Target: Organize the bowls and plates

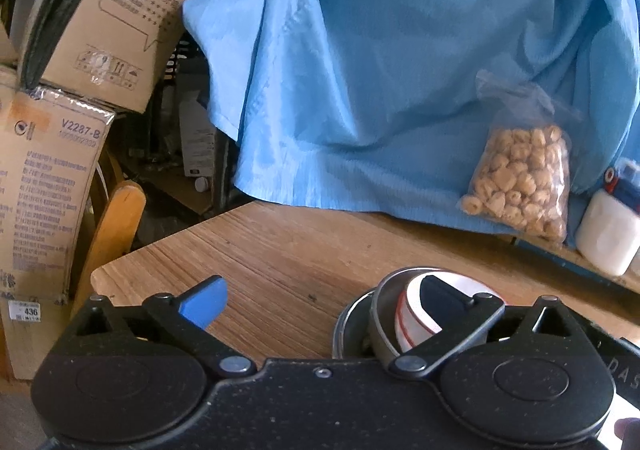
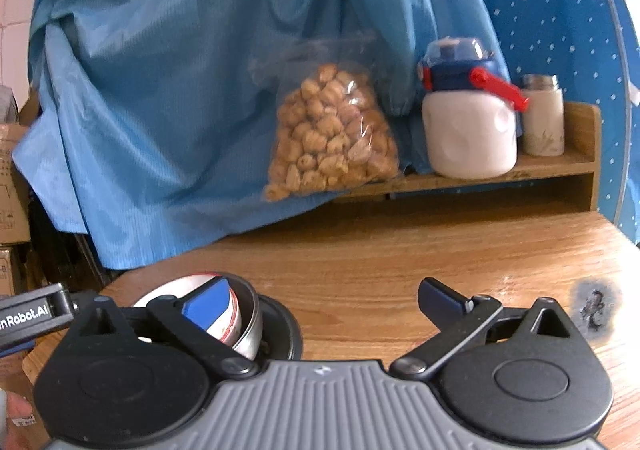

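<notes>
Bowls sat nested in one stack on the near part of the wooden table, so the gathering looked largely done; whether other dishes remained out of view could not be told. At the bottom lay a shallow metal dish. Inside it sat a steel bowl, and inside that a white bowl with red rim lines. What, if anything, lay in the innermost bowl could not be seen.

Nearest the viewer, the left gripper stood released, jaws spread wide, nothing between them. Its right finger crossed in front of the stack, though contact could not be judged. The right gripper was likewise released and empty. Its blue-padded left finger overlapped the same stack, which lay at the near left in that view. A fingertip showed at the bottom edge of each picture.

Farther back, the tabletop was bare wood, with a dark scorch mark toward the right.

At the far edge, a clear plastic bag filled with pale, knobbly snack pieces leaned against draped blue cloth. To its right, a low wooden shelf held a white bottle with a blue lid and red latch and a smaller white flask. Cardboard boxes were piled beyond the table's far left corner.
</notes>
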A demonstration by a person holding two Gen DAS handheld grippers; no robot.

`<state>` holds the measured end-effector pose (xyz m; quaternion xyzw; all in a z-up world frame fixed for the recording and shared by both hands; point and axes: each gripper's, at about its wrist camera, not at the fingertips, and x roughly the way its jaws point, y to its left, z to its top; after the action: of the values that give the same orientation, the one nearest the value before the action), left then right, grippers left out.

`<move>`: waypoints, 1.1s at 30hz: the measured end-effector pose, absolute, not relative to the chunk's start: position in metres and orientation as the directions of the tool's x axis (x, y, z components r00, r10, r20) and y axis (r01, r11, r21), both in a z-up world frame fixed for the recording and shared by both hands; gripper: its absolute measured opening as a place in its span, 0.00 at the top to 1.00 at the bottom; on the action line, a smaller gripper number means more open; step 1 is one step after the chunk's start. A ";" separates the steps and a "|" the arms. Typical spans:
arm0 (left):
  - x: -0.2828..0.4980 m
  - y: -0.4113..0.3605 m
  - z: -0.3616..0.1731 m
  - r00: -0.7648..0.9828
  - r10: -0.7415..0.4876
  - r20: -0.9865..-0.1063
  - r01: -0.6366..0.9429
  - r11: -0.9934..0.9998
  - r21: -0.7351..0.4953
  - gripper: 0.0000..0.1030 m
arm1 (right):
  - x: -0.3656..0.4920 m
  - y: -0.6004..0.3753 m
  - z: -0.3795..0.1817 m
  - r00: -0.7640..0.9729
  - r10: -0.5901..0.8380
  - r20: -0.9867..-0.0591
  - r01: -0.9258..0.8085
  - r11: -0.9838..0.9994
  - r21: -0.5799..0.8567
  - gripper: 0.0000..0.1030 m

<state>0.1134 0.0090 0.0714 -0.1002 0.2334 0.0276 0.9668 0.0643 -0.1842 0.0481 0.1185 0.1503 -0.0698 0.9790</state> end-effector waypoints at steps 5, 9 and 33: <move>0.098 0.004 0.078 0.904 -0.001 -0.428 -0.087 0.979 -0.185 0.01 | 0.045 -0.181 0.053 0.965 -0.089 -0.246 0.129 0.980 0.153 0.00; 0.083 0.003 0.083 0.920 0.003 -0.392 -0.078 0.981 -0.176 0.01 | 0.029 -0.178 0.059 0.978 -0.076 -0.194 0.103 0.985 0.136 0.00; -0.023 0.007 0.074 0.947 -0.022 -0.320 -0.014 0.994 -0.111 0.01 | -0.072 -0.182 0.051 0.993 -0.018 -0.119 0.034 0.990 0.138 0.00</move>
<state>-0.0232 0.0071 0.0739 -0.0561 0.1625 -0.0020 0.9851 -0.0723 -0.1822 0.0509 0.0699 0.0587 -0.0130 0.9957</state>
